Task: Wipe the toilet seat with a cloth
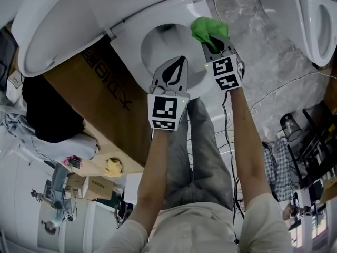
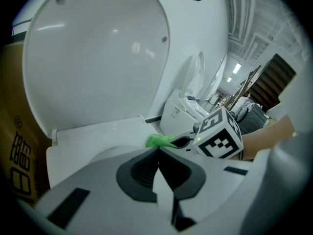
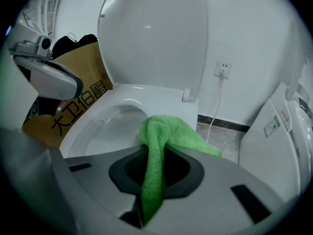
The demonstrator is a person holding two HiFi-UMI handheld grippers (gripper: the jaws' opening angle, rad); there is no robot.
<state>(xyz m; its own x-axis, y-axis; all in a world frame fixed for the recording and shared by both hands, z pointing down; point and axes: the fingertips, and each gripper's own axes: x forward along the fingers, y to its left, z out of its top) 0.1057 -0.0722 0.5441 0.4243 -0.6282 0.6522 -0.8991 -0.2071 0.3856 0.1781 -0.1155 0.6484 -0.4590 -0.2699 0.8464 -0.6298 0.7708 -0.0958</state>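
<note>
A white toilet stands with its lid [image 1: 58,25] raised and its seat [image 1: 131,36] down around the bowl [image 1: 163,44]. My right gripper [image 1: 215,42] is shut on a green cloth [image 1: 208,28], which rests on the seat's right side. In the right gripper view the cloth [image 3: 155,151] hangs through the jaws, over the seat [image 3: 161,93]. My left gripper [image 1: 179,62] hovers over the seat's near rim, shut and with nothing in it. From the left gripper view its tips [image 2: 158,152] meet, with the cloth [image 2: 159,141] and the right gripper's marker cube [image 2: 219,137] just beyond.
A brown cardboard box [image 1: 97,88] stands against the toilet's left side. Another white toilet [image 1: 316,20] is at the right. A wall socket [image 3: 223,68] and its cable [image 3: 215,111] lie behind the toilet. Cables [image 1: 274,91] trail on the marble floor.
</note>
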